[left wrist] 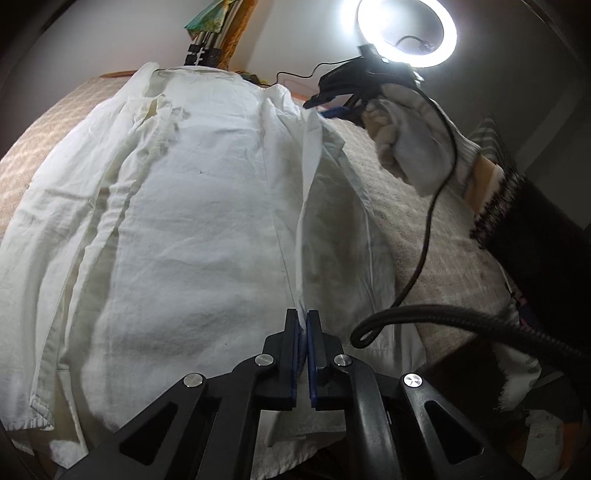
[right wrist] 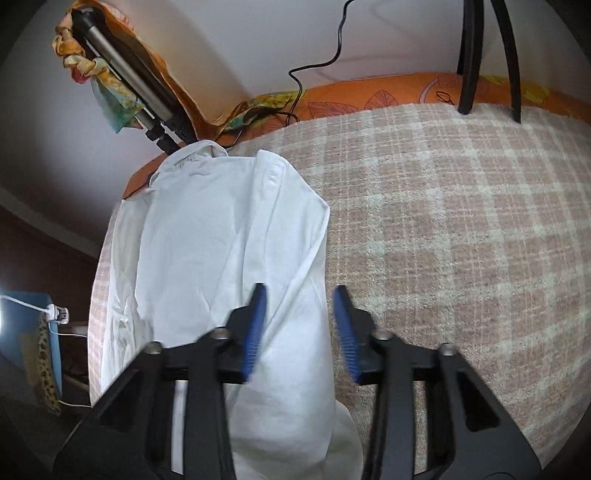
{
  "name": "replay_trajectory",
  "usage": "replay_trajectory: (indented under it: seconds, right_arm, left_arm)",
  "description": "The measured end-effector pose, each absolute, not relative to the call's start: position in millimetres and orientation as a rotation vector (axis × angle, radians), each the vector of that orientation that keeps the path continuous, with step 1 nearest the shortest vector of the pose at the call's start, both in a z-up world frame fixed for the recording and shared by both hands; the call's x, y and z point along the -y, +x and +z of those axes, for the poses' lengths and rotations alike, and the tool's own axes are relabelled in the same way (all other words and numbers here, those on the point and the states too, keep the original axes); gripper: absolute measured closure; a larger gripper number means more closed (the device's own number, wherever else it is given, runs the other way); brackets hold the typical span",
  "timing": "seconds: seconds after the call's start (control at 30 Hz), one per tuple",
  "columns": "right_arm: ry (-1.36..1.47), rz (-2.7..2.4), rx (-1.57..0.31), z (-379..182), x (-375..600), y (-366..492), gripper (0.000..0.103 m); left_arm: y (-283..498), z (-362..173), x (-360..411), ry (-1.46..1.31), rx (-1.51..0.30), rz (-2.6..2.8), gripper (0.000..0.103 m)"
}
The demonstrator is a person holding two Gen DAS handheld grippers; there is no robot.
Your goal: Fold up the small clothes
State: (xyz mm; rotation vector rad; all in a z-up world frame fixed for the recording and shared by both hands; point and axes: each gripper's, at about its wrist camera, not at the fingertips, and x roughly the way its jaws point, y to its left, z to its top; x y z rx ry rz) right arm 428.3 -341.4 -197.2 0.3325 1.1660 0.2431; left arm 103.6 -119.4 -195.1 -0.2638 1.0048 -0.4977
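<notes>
A white shirt (left wrist: 207, 206) lies lengthwise on a beige plaid blanket (left wrist: 424, 240), its collar at the far end. My left gripper (left wrist: 303, 325) is shut on a raised fold of the shirt near its hem, and white cloth shows between the blue pads. In the right wrist view the shirt (right wrist: 221, 240) has its sides folded in. My right gripper (right wrist: 300, 287) stands open over the shirt's right edge, its blue pads clear of the cloth. A gloved hand (left wrist: 406, 136) holds that right gripper (left wrist: 314, 101) above the shirt's far right shoulder.
A lit ring light (left wrist: 406, 33) on a black gooseneck (left wrist: 424, 317) arches over the right side. A folded tripod (right wrist: 129, 81) leans at the far end by the collar. An orange leaf-print sheet (right wrist: 369, 96) borders the blanket (right wrist: 461, 221). A blue box (right wrist: 29, 332) sits below, left.
</notes>
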Motion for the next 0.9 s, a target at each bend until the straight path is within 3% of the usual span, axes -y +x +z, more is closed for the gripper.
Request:
replay_trajectory:
  seconds: [0.13, 0.4, 0.63, 0.7, 0.77, 0.83, 0.9]
  right_arm:
    - [0.258, 0.248, -1.157, -192.2, 328.7, 428.9, 0.097]
    - [0.132, 0.313, -1.059, -144.9, 284.2, 422.3, 0.098]
    - [-0.099, 0.278, -1.101, -179.9, 219.3, 442.4, 0.098]
    - [-0.03, 0.325, -1.135, -185.7, 223.7, 446.0, 0.088]
    - [0.026, 0.347, -1.115, -178.1, 235.7, 441.6, 0.064]
    - [0.044, 0.366, -1.051, -162.3, 251.3, 430.3, 0.058]
    - [0.083, 0.369, -1.021, -150.2, 275.4, 420.2, 0.056]
  left_arm:
    - [97.5, -191.6, 119.2, -0.262, -0.99, -0.51, 0.103]
    - [89.5, -191.0, 105.9, -0.302, -0.995, -0.499, 0.103]
    - [94.2, -203.9, 102.0, -0.268, -1.047, -0.408, 0.099]
    - [90.4, -202.4, 106.6, -0.201, -1.038, -0.383, 0.095]
    - [87.0, -201.1, 108.8, -0.173, -1.03, -0.37, 0.092]
    - [85.3, -200.2, 108.0, -0.155, -1.023, -0.352, 0.081]
    - [82.8, -196.9, 106.2, -0.142, -1.007, -0.335, 0.08]
